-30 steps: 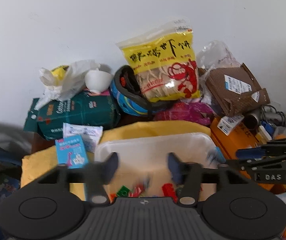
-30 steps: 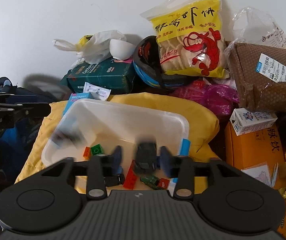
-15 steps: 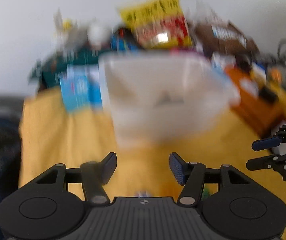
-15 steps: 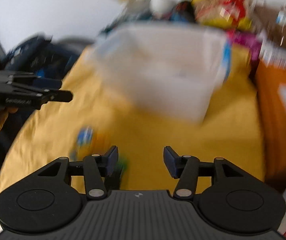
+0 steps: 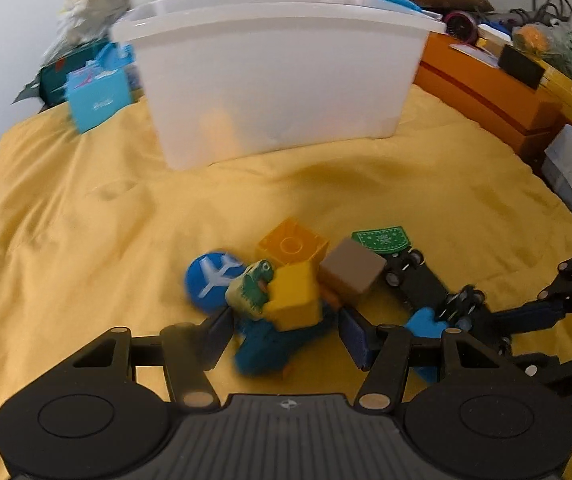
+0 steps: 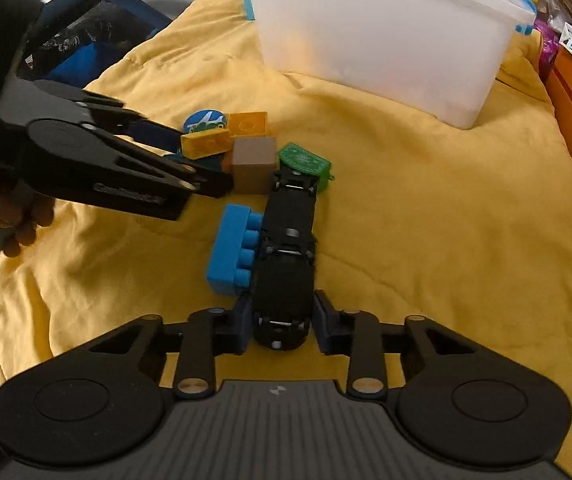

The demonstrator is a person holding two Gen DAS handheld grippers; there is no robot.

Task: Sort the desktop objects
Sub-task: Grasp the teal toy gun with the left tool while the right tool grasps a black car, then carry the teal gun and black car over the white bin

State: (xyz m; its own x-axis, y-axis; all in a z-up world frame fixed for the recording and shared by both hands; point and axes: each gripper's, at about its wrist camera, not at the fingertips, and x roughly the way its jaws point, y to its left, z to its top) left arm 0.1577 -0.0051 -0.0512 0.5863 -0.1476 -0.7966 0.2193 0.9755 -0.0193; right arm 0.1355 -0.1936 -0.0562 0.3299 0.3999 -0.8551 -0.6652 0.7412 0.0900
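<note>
The right gripper (image 6: 282, 326) has its two fingers on either side of the rear of a black toy car (image 6: 286, 268), which lies upside down on the yellow cloth (image 6: 425, 220) with its wheels up; the pads sit right against the body, though whether they are already squeezing it or only bracketing it I cannot tell. Just to the left of that car a blue brick (image 6: 232, 250) lies touching it, and straight ahead of the fingers, at the car's far end, sit a green tile (image 6: 303, 160) and a brown cube (image 6: 254, 162). The left gripper (image 5: 286, 334) is spread wide, holding nothing, with its fingers low around the near side of the pile: a yellow brick (image 5: 295, 296) and a blurred blue-green toy (image 5: 264, 344) lie between them, and a little further out are an orange block (image 5: 291, 246) and a blue airplane disc (image 5: 212, 280). Well beyond both tools stands the white bin (image 5: 278, 80), the likely destination. Its wall is cloudy, with only faint orange shapes showing through, so what is already sorted inside I cannot say. By my judgement the sorting is far from finished: every toy named above is on the cloth and none is lifted.
</note>
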